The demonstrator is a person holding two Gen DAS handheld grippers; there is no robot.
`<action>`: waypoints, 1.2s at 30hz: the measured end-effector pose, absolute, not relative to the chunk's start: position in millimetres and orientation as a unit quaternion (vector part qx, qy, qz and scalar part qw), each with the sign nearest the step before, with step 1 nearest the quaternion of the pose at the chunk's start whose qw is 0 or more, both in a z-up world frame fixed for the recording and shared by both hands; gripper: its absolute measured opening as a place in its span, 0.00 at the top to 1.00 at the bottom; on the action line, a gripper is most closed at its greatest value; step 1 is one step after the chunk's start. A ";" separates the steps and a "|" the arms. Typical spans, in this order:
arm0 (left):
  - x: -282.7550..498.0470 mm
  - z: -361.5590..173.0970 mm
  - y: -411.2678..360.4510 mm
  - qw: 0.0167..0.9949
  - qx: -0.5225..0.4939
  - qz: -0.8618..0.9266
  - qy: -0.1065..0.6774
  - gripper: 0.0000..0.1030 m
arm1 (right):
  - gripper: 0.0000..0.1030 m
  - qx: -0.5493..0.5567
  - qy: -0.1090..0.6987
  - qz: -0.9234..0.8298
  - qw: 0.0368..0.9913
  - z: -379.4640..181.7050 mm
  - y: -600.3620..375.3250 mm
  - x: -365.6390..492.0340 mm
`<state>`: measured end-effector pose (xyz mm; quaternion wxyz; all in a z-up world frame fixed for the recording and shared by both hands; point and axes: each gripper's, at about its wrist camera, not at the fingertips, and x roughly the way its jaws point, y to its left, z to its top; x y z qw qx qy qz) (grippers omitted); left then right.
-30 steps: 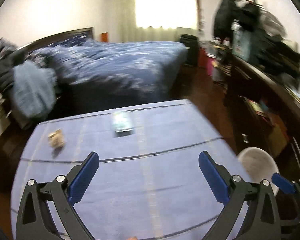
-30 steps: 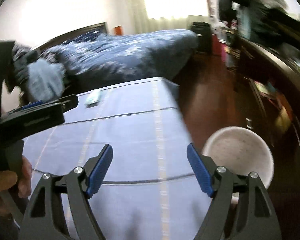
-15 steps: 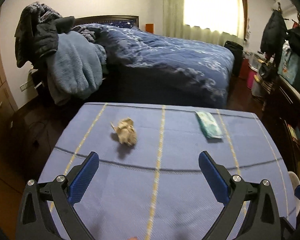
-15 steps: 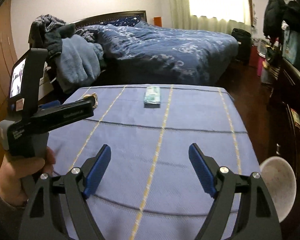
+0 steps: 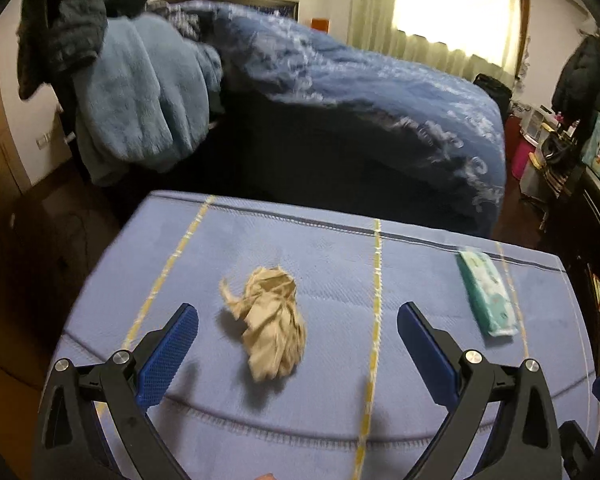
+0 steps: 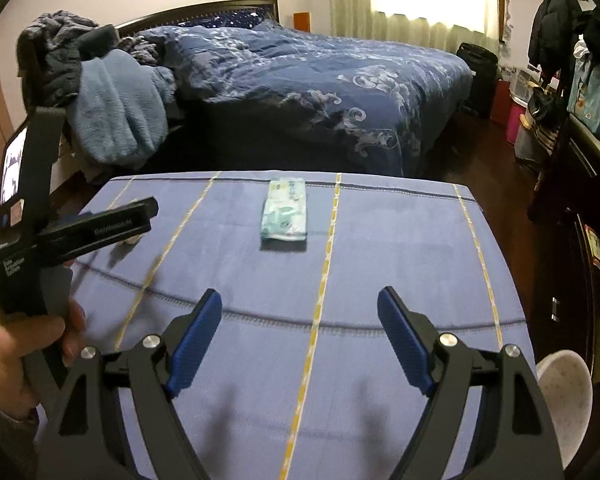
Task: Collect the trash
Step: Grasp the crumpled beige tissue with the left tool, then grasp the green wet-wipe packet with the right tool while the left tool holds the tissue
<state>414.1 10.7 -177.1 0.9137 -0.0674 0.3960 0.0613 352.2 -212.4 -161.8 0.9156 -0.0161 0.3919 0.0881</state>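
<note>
Matt woven cloth covers the table (image 5: 324, 408); the crumpled paper wad (image 5: 270, 326) looks rough, the tissue pack (image 6: 285, 210) glossy plastic.

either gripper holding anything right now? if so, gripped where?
Nothing held. Left gripper is open, the crumpled paper lying loose between its fingers. Right gripper is open and empty, short of the tissue pack.

On the tabletop (image 5: 420, 280) the crumpled paper wad (image 5: 270, 320) lies towards the left edge, and the flat tissue pack (image 5: 488, 292) sits well apart from it nearer the far edge (centred in the right wrist view). Behind the far edge stands the bed (image 6: 320, 92), with piled clothes (image 6: 112, 120) at its left. A bowl-like bin (image 6: 564, 392) sits below the tabletop's near right corner.
</note>
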 end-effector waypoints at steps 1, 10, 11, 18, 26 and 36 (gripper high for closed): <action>418.4 -180.9 11.8 0.911 -0.071 0.063 0.401 0.04 | 0.21 -0.015 0.396 0.086 0.914 -163.7 -212.6 360.0; 431.1 -193.9 24.3 0.902 -0.079 0.074 0.419 0.75 | 0.21 -0.010 0.423 0.067 0.904 -188.9 -199.8 433.7; 431.0 -193.8 26.3 0.902 -0.077 0.077 0.418 0.78 | 0.21 -0.009 0.425 0.065 0.903 -191.0 -197.3 439.7; 417.4 -185.1 51.5 0.904 -0.086 0.089 0.409 0.80 | 0.23 -0.024 0.435 0.060 0.898 -206.7 -170.8 465.9; 398.5 -173.2 69.0 0.906 -0.097 0.094 0.401 0.80 | 0.58 -0.040 0.438 0.068 0.895 -206.2 -155.0 466.8; 354.1 -163.3 64.9 0.908 -0.098 0.087 0.398 0.80 | 0.58 -0.034 0.425 0.089 0.900 -190.5 -169.3 398.4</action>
